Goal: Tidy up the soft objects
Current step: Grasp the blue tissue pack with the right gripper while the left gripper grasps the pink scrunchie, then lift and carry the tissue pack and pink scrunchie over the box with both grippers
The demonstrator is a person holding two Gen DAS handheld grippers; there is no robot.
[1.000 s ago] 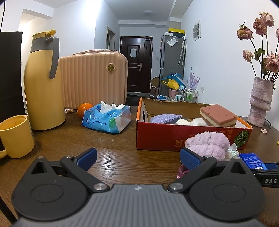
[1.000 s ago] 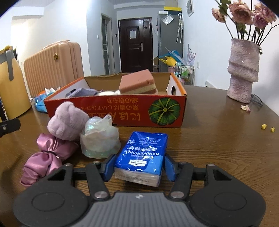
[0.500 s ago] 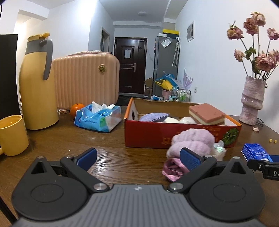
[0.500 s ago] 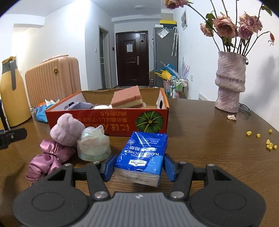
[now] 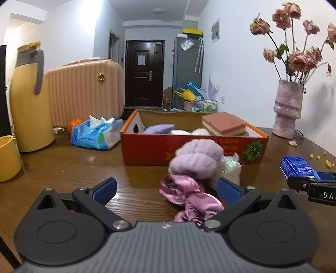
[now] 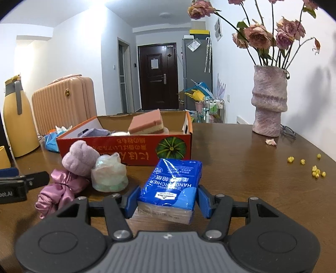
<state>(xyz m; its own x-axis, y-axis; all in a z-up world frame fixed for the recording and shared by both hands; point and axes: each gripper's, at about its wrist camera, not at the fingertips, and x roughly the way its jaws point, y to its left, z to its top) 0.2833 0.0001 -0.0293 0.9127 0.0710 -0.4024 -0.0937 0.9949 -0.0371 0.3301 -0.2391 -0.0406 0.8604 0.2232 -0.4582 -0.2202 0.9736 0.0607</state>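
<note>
Both of my fisheye views are evenly lit by soft, cool indoor light. A ceiling lamp (image 6: 166, 14) glows down the hallway, and the upper left wall is washed out. The wooden table (image 6: 241, 168) carries pale glare streaks. Straight lines bow outward, and the corners go black. In my left view, the lilac plush (image 5: 197, 159) is slightly blurred.

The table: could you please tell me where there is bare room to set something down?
Bare wood lies between the red box and the vase, and between the yellow mug and box. The box front is crowded: plush, satin pouch, plastic bundle.
</note>
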